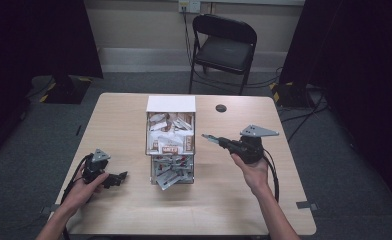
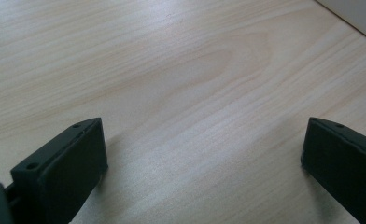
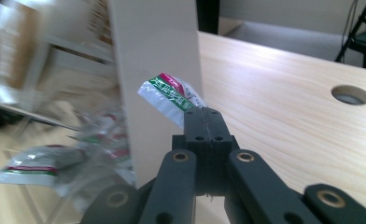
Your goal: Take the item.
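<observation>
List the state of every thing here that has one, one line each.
Left claw: open, holding nothing, low over the table.
Right claw: shut on a packet, raised beside the box.
Box: open, holds packets.
Folding chair: unfolded, unoccupied.

Left gripper (image 1: 115,178) spread, right gripper (image 1: 207,136) clamped.

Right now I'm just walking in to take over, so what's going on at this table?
A person is working with a gripper in each hand. The right gripper is shut on a small sachet, held in the air just right of the box full of sachets. More sachets lie in a pile in front of the box. The left gripper rests open, low over the bare table, holding nothing.
</observation>
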`<state>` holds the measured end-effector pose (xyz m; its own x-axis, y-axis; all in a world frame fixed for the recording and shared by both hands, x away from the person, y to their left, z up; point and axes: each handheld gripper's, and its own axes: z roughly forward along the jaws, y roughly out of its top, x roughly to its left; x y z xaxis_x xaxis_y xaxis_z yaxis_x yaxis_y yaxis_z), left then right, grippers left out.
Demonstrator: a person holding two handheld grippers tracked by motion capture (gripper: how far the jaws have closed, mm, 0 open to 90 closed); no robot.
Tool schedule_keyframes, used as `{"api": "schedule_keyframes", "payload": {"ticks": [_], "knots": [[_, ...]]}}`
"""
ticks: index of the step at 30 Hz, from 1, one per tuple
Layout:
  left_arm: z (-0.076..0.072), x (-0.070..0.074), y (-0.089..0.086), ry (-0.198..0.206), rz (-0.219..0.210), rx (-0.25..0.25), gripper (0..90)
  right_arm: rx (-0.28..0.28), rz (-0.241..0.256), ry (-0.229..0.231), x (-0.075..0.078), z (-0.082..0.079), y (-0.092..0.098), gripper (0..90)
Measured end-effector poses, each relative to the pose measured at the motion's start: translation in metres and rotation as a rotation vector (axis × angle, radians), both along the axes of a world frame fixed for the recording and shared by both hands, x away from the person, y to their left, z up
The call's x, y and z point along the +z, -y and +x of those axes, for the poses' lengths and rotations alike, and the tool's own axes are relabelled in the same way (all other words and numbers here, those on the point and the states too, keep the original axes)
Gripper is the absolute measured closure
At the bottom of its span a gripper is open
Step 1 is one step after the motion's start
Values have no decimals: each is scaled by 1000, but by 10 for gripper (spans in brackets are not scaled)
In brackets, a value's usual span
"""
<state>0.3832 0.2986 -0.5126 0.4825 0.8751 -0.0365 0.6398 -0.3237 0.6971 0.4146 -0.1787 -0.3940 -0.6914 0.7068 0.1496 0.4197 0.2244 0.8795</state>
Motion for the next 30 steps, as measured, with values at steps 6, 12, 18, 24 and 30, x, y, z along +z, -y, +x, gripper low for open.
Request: {"api": "schedule_keyframes", "payload": {"ticks": [6,12,18,24,30], "knots": [[0,0,0,0,0,0,0,-19,-4,-8,0,14,0,900],[0,0,0,0,0,0,0,-26,-24,-23,-5,25,-3,900],[0,0,0,0,0,0,0,-23,-36,-29,-10,29,-6,900],[0,0,0,0,0,0,0,-23,-38,-50,-20,32,-8,900],[0,0,0,0,0,0,0,-31,-61,-75,-30,34,-8,900]]}}
